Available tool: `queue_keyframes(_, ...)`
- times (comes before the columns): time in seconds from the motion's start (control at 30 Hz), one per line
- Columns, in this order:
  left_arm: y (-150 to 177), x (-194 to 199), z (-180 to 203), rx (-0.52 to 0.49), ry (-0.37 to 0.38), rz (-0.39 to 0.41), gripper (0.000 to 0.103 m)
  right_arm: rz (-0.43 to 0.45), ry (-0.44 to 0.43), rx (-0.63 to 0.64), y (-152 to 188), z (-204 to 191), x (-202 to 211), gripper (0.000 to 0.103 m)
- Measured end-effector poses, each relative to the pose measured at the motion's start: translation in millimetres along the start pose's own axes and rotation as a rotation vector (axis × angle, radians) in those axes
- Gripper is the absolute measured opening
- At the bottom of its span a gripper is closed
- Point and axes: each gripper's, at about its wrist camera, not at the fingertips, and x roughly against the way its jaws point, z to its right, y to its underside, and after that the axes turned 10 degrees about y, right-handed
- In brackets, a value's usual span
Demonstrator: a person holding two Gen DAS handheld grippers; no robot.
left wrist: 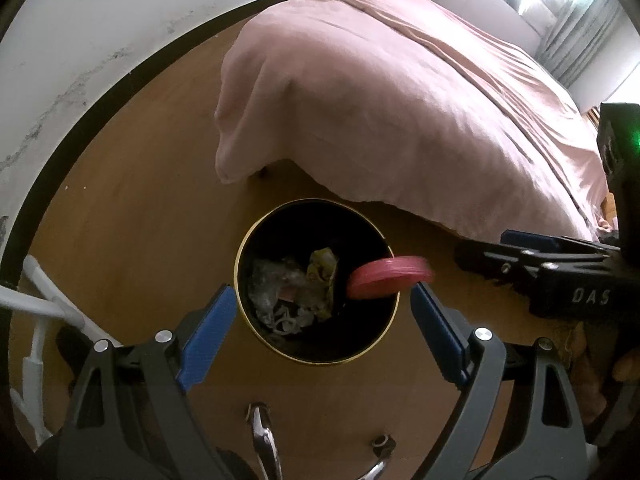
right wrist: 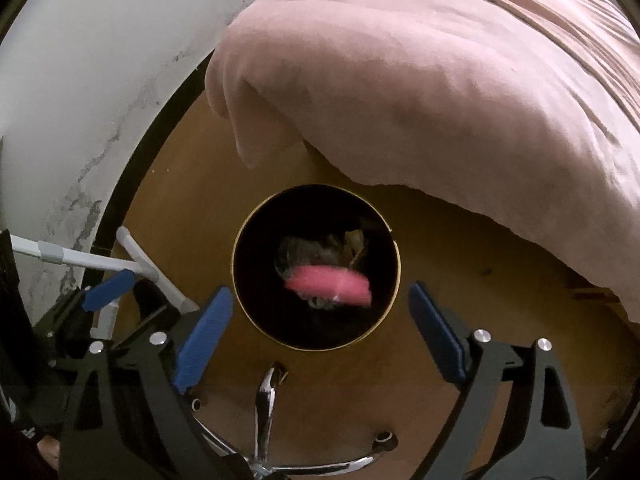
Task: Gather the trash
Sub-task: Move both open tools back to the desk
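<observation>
At the far left, a white rack [left wrist: 48, 304] stands on the wooden floor [left wrist: 132, 216] by the wall. The left gripper [left wrist: 322, 308] hangs above the floor with its jaws spread wide and nothing between them. Below sits a round black bin [left wrist: 256, 240] with a gold rim, close to the pink bedcover [left wrist: 400, 92]. Crumpled wrappers [left wrist: 292, 292] lie at its bottom. A flat pink disc [left wrist: 390, 278], blurred, is over the bin's right rim in the left wrist view, its long axis running left to right and tilted slightly up toward the right. In the right wrist view the disc [right wrist: 328, 282] appears inside the bin's mouth, lying crosswise. The right gripper [right wrist: 320, 312] also has its jaws wide apart and empty.
</observation>
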Motion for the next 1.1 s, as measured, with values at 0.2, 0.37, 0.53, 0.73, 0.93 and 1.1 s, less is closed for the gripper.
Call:
queue_keyframes(0.2,0.0,19.6,9.9,-0.012,0.009,0.038,0.086,0.067,0.018,-0.013,-2.9,1.1,19.8,0.088)
queue_keyframes(0.37,-3.8,73.1,45.2,-0.096,0.022,0.093,0.089,0.199,0.053,-0.028,-10.6,5.9,76.7,0.088)
queue_keyframes(0.53,1.7,166.9,57.6,-0.144,-0.012,0.165,0.091,0.331,-0.007,-0.019,-11.8,-11.8,150.9,0.088)
queue_keyframes(0.73,39.8,298.7,24.5,-0.137,-0.193,0.297,0.093,0.425,-0.135,0.213,5.5,-124.7,214.8,0.088)
queue_keyframes(0.93,120.2,424.3,-77.0,0.123,-0.515,0.405,0.093,0.456,-0.323,0.552,44.2,-292.1,254.9,0.088)
queue_keyframes(1.1,204.8,501.3,-165.5,0.452,-0.709,0.457,0.093,0.412,-0.429,0.817,91.6,-429.2,266.3,0.088)
